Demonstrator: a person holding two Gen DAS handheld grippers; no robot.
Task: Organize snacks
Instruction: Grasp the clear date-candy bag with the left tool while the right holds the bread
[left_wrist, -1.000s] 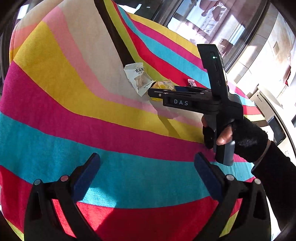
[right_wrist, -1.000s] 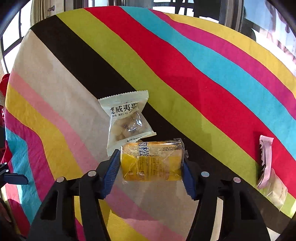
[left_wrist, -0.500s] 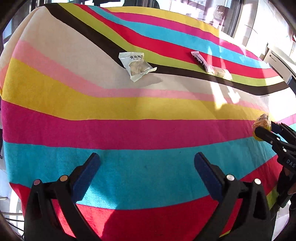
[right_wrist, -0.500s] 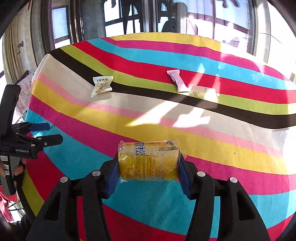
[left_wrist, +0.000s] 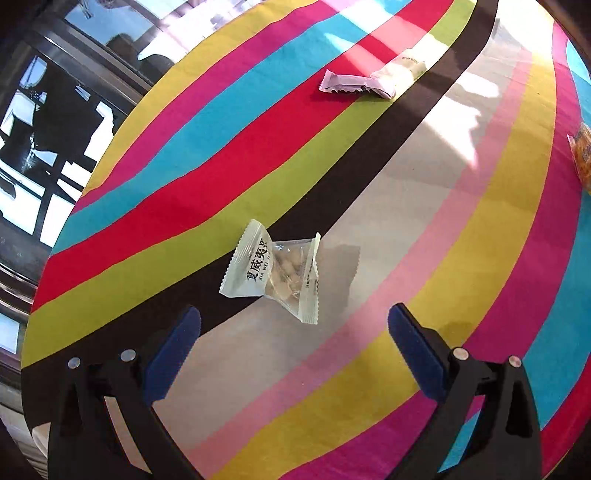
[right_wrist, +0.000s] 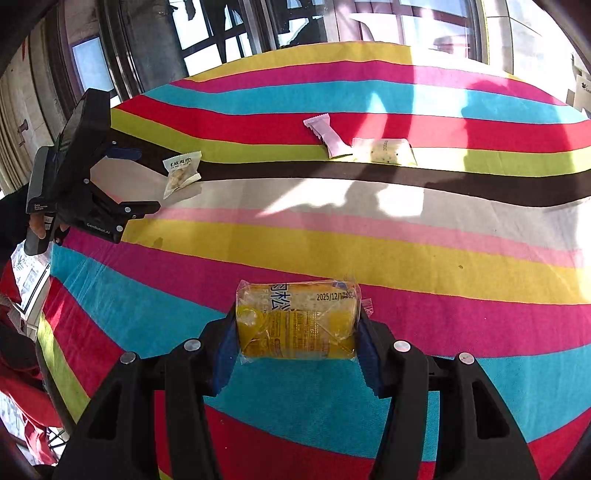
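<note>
Left gripper (left_wrist: 293, 345), jaws apart, nears the nut packet (left_wrist: 273, 271) on the black stripe (left_wrist: 369, 158) — right gripper (right_wrist: 295, 354) clamps the yellow cake (right_wrist: 295, 319); next, straddle and close.

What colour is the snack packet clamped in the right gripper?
Yellow, in clear wrap with dark print: the snack packet shows best in the right wrist view.

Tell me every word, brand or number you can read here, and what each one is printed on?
"XIA WEI YI" under large Chinese characters: white nut packet.
"2025/12/1...", cut off: yellow snack pack clamped in the right gripper.
"GenRobot.AI": left gripper.
Small print on the cream packet and the yellow pack's back: too small to read.
Pink packet: no text visible.
</note>
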